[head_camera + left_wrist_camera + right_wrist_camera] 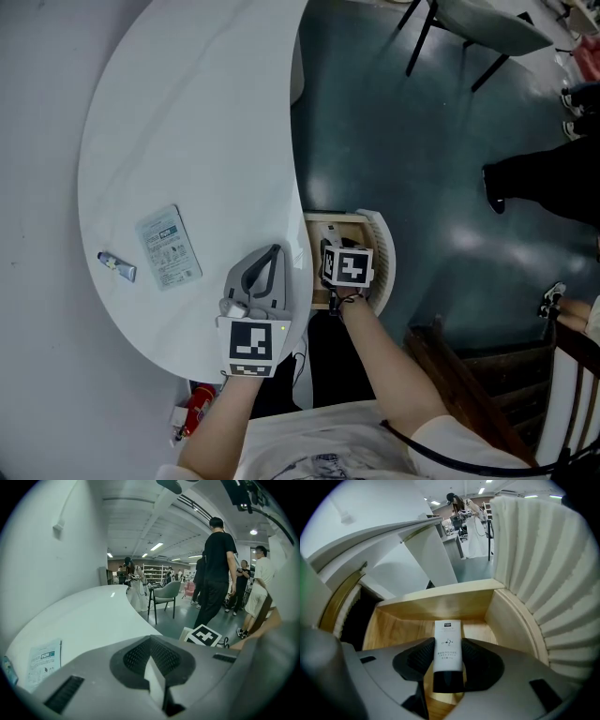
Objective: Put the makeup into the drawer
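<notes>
My right gripper [330, 247] hangs over the open wooden drawer [316, 221] beside the white table [197, 122], shut on a white makeup tube [448, 646] with a black cap. The tube points down into the drawer's wooden floor [393, 620], just above it. My left gripper [266, 270] rests over the table's near edge, shut and empty, its fingertips [152, 660] pressed together. A pale blue sachet [168, 247] and a small tube [117, 267] lie on the table to the left; the sachet [43, 660] also shows in the left gripper view.
The drawer's white ribbed front [543, 573] curves round its right side. A dark wooden chair [469, 384] stands near my right arm. A grey chair [166, 592] and several people, one in black [218, 569], stand on the dark floor beyond the table.
</notes>
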`<state>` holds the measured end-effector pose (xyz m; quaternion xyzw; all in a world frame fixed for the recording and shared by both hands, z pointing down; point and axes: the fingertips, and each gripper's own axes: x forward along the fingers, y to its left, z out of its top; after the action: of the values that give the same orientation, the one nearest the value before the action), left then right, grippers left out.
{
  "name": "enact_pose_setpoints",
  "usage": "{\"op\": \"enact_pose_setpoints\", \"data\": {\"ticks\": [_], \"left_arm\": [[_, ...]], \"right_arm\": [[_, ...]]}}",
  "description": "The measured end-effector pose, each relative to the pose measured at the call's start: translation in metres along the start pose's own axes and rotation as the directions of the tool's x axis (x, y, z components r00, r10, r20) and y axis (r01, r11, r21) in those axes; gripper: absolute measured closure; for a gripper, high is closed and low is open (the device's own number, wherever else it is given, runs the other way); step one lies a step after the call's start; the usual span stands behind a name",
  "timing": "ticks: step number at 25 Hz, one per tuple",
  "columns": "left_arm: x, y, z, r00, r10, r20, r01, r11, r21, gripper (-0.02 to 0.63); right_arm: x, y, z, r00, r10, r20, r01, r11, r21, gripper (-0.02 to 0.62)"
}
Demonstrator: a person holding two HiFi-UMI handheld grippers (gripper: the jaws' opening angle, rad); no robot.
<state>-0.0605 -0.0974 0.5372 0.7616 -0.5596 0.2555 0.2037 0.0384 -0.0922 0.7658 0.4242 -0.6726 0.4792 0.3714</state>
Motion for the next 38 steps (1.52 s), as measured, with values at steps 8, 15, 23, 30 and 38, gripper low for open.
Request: {"op": "enact_pose_setpoints", "data": {"ticks": [8,15,23,30,38], "left_arm": [[0.001,0.009,0.0,1.0,0.02,-0.005,-0.02,1.0,-0.009,0.56],[-0.002,0.011,-0.001,1.0,0.028,-0.003,-0.028,0.999,-0.015,0.56],[-0.007,0.02,-0.008,0.999,0.049,-0.005,-0.049,0.998,-0.03,0.56],[-0.01,0.022,-0.011,0.998,0.056,-0.006,-0.056,0.998,-0.038,0.56],[-0.012,0.018,-0.016,0.999,0.052,-0.007,-0.053,0.998,-0.038,0.56]], "right_arm": [[0.013,-0.006,-0.005,0.999,-0.035,-0.03,0.034,0.999,-0.033,0.399],[0.024,-0.008,-0.012,0.997,-0.049,-0.062,0.045,0.998,-0.054,0.399],[0.033,-0.008,-0.017,0.995,-0.05,-0.089,0.045,0.998,-0.053,0.399],[0.033,-0.007,-0.016,0.994,-0.058,-0.094,0.051,0.996,-0.071,0.399],[0.033,-0.005,-0.018,0.996,-0.029,-0.09,0.024,0.998,-0.055,0.399]]}}
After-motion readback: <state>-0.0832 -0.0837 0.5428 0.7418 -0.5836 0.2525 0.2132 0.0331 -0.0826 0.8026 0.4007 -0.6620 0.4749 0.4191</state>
